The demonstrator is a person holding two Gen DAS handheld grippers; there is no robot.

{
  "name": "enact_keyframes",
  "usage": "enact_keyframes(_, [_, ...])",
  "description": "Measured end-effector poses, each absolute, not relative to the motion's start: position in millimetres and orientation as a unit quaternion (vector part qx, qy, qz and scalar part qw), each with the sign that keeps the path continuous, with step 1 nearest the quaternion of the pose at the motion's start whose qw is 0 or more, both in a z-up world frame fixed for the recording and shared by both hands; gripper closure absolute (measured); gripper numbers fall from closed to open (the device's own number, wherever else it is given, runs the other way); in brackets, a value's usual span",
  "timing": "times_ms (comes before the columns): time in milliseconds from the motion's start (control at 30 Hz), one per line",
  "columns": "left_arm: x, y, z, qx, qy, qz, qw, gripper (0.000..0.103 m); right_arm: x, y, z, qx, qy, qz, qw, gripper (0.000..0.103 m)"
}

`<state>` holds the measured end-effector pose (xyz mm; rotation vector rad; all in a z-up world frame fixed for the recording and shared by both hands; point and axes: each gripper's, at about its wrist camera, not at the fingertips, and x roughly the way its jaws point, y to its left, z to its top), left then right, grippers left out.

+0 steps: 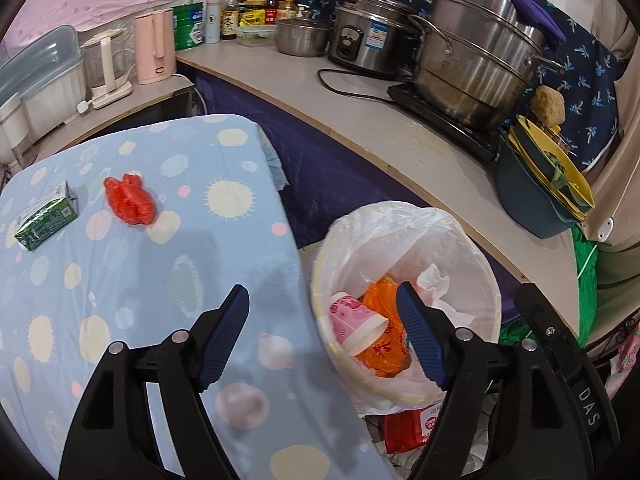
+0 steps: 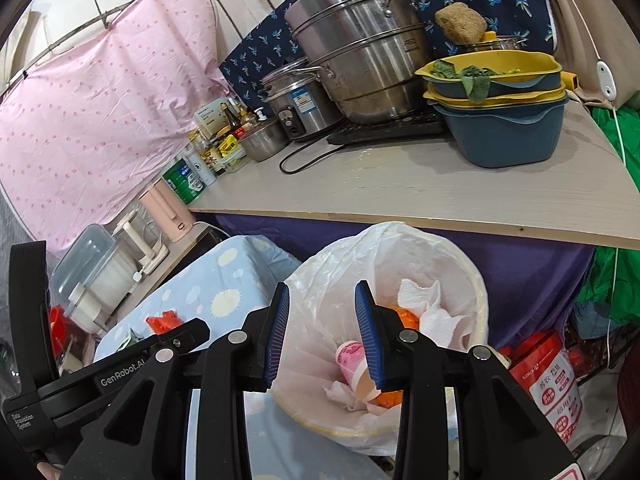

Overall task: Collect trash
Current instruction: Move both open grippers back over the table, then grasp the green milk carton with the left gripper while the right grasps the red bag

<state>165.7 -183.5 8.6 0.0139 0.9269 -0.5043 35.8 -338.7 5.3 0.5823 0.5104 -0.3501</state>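
On the blue spotted tablecloth [image 1: 120, 300] lie a green drink carton [image 1: 46, 216] and a crumpled red plastic bag [image 1: 130, 200], both far ahead to the left of my left gripper [image 1: 320, 292]. That gripper is open and empty, straddling the table's edge and the bin [image 1: 320, 280]. The white-lined bin holds a pink paper cup [image 1: 352, 324], an orange bag [image 1: 384, 344] and white tissue [image 1: 436, 284]. My right gripper [image 2: 322, 288] hangs over the bin's [image 2: 480, 304] near rim, jaws apart with nothing between them. The cup [image 2: 350, 356] and tissue [image 2: 428, 308] lie below it; the red bag [image 2: 164, 320] is to its left.
A wooden counter [image 1: 400, 152] behind the bin carries a large steel steamer pot [image 1: 472, 52], a rice cooker [image 1: 372, 36], stacked yellow and blue basins [image 1: 536, 184] and bottles. Kettles [image 1: 154, 46] stand on a lower shelf at left. A red-and-white package [image 2: 552, 384] sits on the floor beside the bin.
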Motion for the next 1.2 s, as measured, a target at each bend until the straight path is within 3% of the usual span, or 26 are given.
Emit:
enact_keyframes(200, [174, -152, 8, -0.004, 0.441, -0.221, 0.870, 0.029, 51, -316, 8, 0.271, 0.257, -0.154, 0.915, 0.068])
enact_keyframes(267, [178, -140, 8, -0.009, 0.441, -0.214, 0.871, 0.028, 56, -306, 9, 0.266, 0.258, -0.149, 0.917, 0.062])
enact_keyframes(633, [200, -74, 1, -0.028, 0.443, -0.172, 0.880, 0.026, 97, -248, 5, 0.239, 0.283, -0.112, 0.922, 0.061])
enact_keyframes(1200, [247, 40, -27, -0.028, 0.443, -0.084, 0.892, 0.016, 183, -152, -17, 0.183, 0.331, -0.049, 0.924, 0.051])
